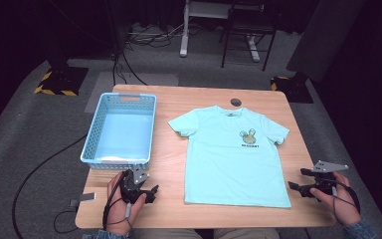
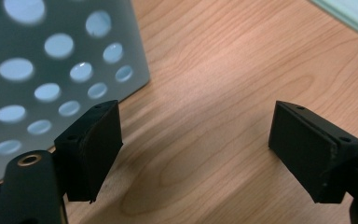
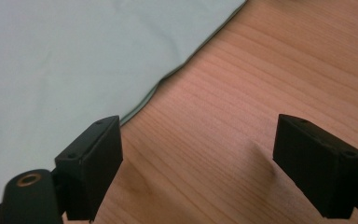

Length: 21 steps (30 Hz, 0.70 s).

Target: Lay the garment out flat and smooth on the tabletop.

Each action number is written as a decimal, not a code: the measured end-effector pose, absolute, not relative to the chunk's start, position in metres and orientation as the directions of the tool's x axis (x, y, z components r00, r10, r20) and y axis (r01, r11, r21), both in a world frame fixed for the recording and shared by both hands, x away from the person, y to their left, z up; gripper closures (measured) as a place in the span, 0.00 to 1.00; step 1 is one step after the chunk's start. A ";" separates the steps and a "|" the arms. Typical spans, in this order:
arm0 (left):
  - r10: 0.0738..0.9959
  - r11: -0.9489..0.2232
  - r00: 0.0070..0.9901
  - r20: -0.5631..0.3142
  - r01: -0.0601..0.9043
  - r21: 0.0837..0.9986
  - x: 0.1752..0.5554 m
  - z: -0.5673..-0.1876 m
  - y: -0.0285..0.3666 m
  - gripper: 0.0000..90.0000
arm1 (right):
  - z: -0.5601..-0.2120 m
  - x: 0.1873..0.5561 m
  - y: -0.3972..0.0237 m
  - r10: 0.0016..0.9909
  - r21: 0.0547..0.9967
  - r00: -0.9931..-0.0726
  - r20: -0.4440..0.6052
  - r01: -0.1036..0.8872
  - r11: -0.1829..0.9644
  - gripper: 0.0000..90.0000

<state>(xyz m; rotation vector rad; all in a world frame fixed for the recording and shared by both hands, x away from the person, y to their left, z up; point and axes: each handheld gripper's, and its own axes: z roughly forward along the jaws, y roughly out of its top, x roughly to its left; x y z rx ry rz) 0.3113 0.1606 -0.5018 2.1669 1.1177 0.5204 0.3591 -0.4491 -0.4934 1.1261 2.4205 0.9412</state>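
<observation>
Two open, empty hand-held grippers, left and right, over wooden table, grey carpet around.

The light green T-shirt lies flat on the bench, nearer its right edge. On the chest there is a small picture with a short line of dark letters under it. The letters are too small to read. A tiny label sits inside the neck, and it cannot be read either. No other words or numbers can be read.
</observation>
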 end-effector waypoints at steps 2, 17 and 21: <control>0.833 -0.414 0.552 0.034 0.582 0.700 0.311 -0.503 0.162 0.19 | -0.495 0.359 -0.449 0.766 0.674 -0.643 -0.003 0.564 0.477 0.18; 0.860 -0.350 0.511 -0.014 0.609 0.712 0.307 -0.507 0.175 0.17 | -0.505 0.337 -0.449 0.805 0.719 -0.593 0.000 0.559 0.412 0.09; 0.860 -0.350 0.510 -0.014 0.609 0.712 0.306 -0.507 0.175 0.17 | -0.506 0.336 -0.447 0.790 0.708 -0.613 -0.004 0.556 0.435 0.02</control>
